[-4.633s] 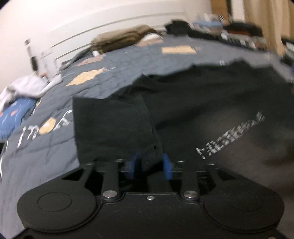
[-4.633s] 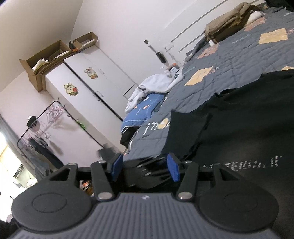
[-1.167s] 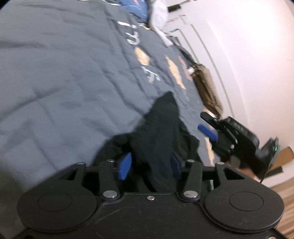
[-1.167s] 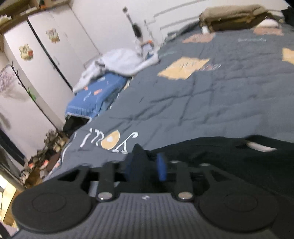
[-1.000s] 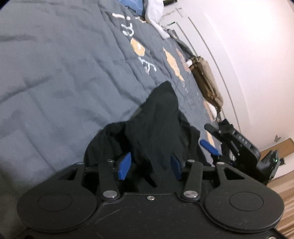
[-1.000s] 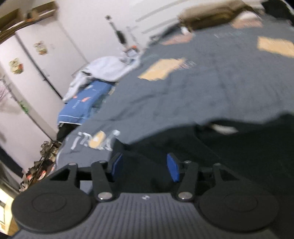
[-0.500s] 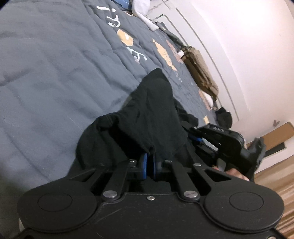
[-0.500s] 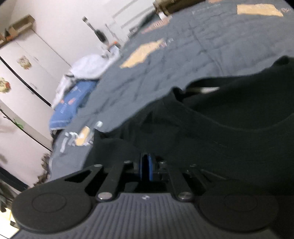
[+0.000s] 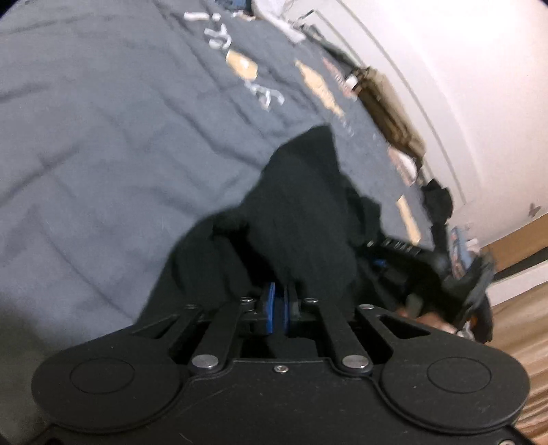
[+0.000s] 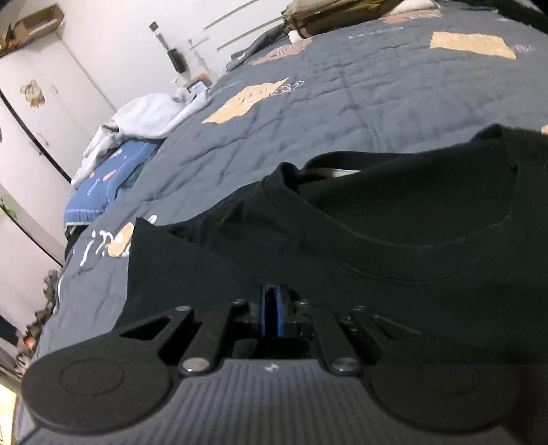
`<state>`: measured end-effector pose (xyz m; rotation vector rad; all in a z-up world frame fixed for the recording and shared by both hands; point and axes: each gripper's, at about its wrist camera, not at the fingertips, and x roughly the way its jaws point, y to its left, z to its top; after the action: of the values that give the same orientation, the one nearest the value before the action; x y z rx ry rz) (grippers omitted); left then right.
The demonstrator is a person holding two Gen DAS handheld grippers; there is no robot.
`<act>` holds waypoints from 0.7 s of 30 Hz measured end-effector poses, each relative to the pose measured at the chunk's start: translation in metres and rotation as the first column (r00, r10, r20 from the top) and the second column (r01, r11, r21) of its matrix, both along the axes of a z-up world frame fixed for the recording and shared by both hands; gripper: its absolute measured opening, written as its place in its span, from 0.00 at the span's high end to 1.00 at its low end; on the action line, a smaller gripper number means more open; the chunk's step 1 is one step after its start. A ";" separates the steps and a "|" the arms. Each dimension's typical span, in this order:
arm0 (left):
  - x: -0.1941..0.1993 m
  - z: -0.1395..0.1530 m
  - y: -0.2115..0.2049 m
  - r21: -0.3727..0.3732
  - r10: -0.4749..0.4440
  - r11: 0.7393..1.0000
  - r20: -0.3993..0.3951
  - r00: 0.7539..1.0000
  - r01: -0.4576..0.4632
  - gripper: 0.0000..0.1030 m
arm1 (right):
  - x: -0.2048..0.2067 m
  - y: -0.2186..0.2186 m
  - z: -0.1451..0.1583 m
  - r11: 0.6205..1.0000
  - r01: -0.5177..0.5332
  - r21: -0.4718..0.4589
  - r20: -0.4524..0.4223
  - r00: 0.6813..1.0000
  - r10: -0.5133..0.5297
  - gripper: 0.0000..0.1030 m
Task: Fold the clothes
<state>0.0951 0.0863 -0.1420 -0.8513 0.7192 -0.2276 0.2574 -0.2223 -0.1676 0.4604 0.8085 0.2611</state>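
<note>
A black T-shirt (image 10: 394,232) lies on the grey quilted bed, neck opening facing up, one sleeve spread to the left. My right gripper (image 10: 272,308) is shut on the shirt's fabric just below the collar. In the left wrist view the same black T-shirt (image 9: 301,205) is bunched and lifted in a ridge, and my left gripper (image 9: 278,304) is shut on a fold of it. The right gripper (image 9: 428,263) appears there too, low at the right, held by a hand partly seen behind it.
The grey quilt (image 9: 102,137) with tan patches and white lettering spreads around the shirt. A pale garment heap (image 10: 147,116) and a blue pillow (image 10: 109,178) lie at the bed's left side. Olive folded bedding (image 10: 328,13) sits by the wall. White wardrobe (image 10: 30,113) stands left.
Both grippers went from open around the fabric a second ago to shut on it. The shirt's collar edge now sits lifted and drawn slightly toward me.
</note>
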 end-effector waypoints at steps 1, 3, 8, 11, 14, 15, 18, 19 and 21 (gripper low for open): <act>-0.001 0.002 0.003 -0.004 0.008 1.000 0.006 1.000 -0.008 0.92 | -0.002 -0.002 0.002 1.000 0.002 0.003 0.005 1.000 -0.002 0.92; -0.002 0.005 0.008 -0.011 0.024 1.000 0.019 1.000 -0.024 0.74 | -0.007 -0.005 0.010 1.000 0.004 -0.004 0.018 1.000 -0.004 0.89; 0.008 -0.007 0.004 -0.040 0.011 0.999 0.001 1.000 -0.011 0.49 | -0.034 -0.011 0.043 0.999 0.002 0.032 0.126 0.992 -0.006 0.76; 0.017 -0.017 -0.001 -0.058 -0.003 0.998 -0.016 1.000 0.002 0.49 | -0.047 0.003 0.050 0.995 -0.074 0.066 0.159 0.985 0.063 0.66; 0.025 -0.027 -0.006 -0.076 -0.018 0.997 -0.032 0.999 0.016 0.49 | -0.049 0.025 0.038 0.989 -0.141 0.046 0.133 0.982 0.133 0.64; 0.027 -0.030 -0.007 -0.081 -0.022 0.997 -0.038 0.999 0.019 0.54 | -0.048 0.030 0.031 0.988 -0.150 0.038 0.114 0.983 0.145 0.64; 0.026 -0.026 -0.007 -0.062 -0.023 0.998 -0.050 0.998 0.020 0.54 | -0.042 0.034 0.011 0.989 -0.142 0.031 0.033 0.989 0.141 0.64; 0.025 -0.021 -0.009 -0.060 -0.030 0.998 -0.033 0.999 0.027 0.53 | -0.043 0.030 0.012 0.990 -0.134 0.042 0.034 0.991 0.132 0.64; 0.022 -0.011 -0.013 -0.056 -0.043 0.998 0.000 0.999 0.043 0.47 | -0.052 0.019 0.024 0.993 -0.117 0.031 0.065 0.991 0.115 0.63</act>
<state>0.1171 0.0732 -0.1525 -0.8898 0.7354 -0.2870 0.2053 -0.2034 -0.1432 0.4366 0.7713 0.3959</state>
